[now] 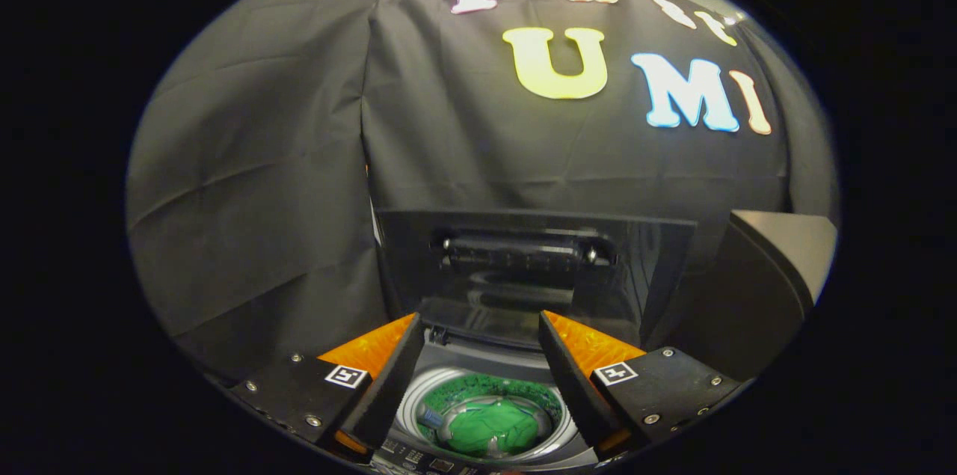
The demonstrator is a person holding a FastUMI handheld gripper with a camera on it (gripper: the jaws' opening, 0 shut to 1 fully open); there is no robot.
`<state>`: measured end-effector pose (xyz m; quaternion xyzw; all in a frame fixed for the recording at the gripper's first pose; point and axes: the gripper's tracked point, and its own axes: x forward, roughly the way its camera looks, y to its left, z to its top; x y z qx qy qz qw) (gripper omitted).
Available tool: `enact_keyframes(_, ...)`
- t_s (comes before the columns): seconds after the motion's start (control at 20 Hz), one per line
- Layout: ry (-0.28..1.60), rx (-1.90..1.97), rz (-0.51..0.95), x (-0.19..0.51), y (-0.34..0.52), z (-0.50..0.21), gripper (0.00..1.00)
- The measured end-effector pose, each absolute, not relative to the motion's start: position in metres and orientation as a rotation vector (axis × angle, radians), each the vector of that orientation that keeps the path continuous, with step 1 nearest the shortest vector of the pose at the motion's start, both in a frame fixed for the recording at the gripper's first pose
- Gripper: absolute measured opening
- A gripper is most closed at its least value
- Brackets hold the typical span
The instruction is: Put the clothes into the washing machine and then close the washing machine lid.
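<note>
A green garment (490,426) lies inside the round drum of the top-loading washing machine (478,363), seen low between my fingers. The machine's dark lid (523,265) stands raised upright beyond the fingers, its handle bar (527,250) facing me. My gripper (478,325) hovers above the drum opening, open, with nothing held between its fingers. The fingertips sit just in front of the lid's lower part, apart from it.
Black booth cloth (262,183) hangs behind and to the left of the machine. A dark curved panel with a pale top (777,258) stands to the right of the lid. The machine's control strip (426,460) runs along its near edge.
</note>
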<state>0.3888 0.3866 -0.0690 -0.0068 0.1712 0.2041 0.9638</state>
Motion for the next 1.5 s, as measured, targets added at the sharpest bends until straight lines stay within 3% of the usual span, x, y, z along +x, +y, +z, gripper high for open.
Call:
enact_keyframes(0.2, 0.247, -0.003, 0.387, 0.409, 0.391, -0.038, 0.94)
enact_keyframes(0.65, 0.217, 0.011, 0.297, 0.477, 0.405, -0.014, 0.94)
enact_keyframes(1.5, 0.405, 0.014, 0.153, 0.574, 0.390, -0.068, 0.95)
